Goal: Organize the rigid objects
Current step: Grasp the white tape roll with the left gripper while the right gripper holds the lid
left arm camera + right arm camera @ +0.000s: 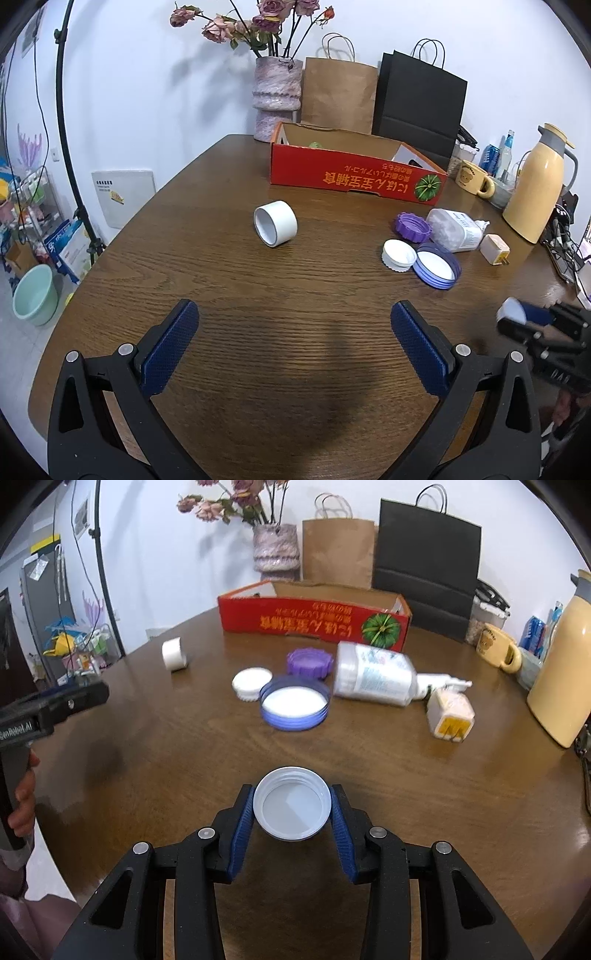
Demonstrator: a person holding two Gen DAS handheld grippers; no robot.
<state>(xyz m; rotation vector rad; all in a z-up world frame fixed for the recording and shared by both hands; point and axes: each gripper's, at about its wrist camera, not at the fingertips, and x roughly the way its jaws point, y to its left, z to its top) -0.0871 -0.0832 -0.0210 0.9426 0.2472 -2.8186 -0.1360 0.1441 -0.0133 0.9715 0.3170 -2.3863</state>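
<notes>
White lid [291,803], hollow side up, sits clamped between right gripper [292,805] pads at 9 and 3 o'clock; left gripper [294,319] gapes empty.

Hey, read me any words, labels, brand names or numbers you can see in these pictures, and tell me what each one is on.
"GenRobot.AI", first letters partly cut off: on the side of the left hand-held gripper.
Yellow East Asian characters, upside down: on the red cardboard box; I cannot read them reliably.
Small print on the white bottle label: too blurred.
Lettering on the blue can: too small.
Wall panel text: too small.
</notes>
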